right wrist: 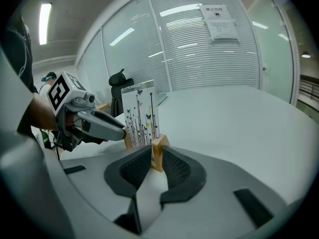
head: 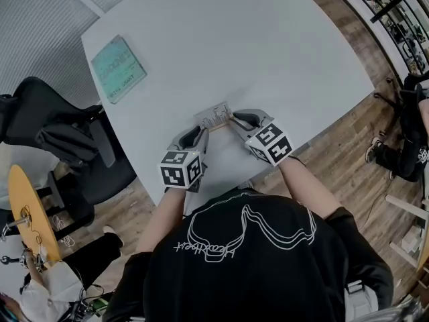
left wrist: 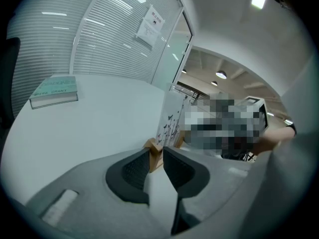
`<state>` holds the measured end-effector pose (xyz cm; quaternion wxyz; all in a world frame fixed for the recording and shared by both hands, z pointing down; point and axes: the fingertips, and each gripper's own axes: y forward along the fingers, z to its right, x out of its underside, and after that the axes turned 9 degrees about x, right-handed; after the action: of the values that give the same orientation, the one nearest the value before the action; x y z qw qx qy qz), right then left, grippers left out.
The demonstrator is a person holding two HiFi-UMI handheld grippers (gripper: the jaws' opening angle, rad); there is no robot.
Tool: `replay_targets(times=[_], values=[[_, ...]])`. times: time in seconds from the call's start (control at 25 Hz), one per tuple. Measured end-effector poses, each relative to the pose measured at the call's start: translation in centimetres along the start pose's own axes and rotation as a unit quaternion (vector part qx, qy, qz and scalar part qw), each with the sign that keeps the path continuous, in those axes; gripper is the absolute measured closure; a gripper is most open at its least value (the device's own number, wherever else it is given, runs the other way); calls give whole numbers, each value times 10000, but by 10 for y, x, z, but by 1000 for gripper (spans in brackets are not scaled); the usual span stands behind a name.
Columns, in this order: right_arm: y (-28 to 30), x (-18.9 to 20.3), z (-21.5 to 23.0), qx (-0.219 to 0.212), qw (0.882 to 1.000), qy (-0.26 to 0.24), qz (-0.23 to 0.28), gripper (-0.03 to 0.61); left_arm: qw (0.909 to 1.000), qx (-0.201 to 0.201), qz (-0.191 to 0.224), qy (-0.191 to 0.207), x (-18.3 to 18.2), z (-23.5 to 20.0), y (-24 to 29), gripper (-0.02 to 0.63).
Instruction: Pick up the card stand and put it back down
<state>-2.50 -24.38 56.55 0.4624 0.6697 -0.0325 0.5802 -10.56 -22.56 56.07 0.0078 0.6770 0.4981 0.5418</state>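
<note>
The card stand (head: 214, 116) is a clear upright card printed with thin plants and butterflies, set in a small wooden base, near the white table's (head: 268, 45) front edge. My left gripper (head: 201, 131) holds the base's left end and my right gripper (head: 236, 121) its right end. In the left gripper view the wooden end (left wrist: 155, 153) sits tight between the dark pads, with the card (left wrist: 172, 116) rising behind it. In the right gripper view the other wooden end (right wrist: 157, 153) lies between the pads with no gap showing. There the left gripper (right wrist: 89, 121) reaches in from the left.
A teal book (head: 118, 69) lies flat at the table's far left corner. A black office chair (head: 60, 139) stands left of the table. A person sits on the floor at the right (head: 402, 146). Glass walls with blinds surround the room.
</note>
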Motion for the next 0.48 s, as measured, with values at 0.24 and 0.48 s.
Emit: replay_targets(times=[0.24,0.48], values=[[-18,-18,3,-81,9989,341,314,453,9993,-92,240,-281,-2,4,-8,460],[-74,-41,-5,-340,9946,524,831,467,9951,-177,816,-539,-13,20,-44,454]])
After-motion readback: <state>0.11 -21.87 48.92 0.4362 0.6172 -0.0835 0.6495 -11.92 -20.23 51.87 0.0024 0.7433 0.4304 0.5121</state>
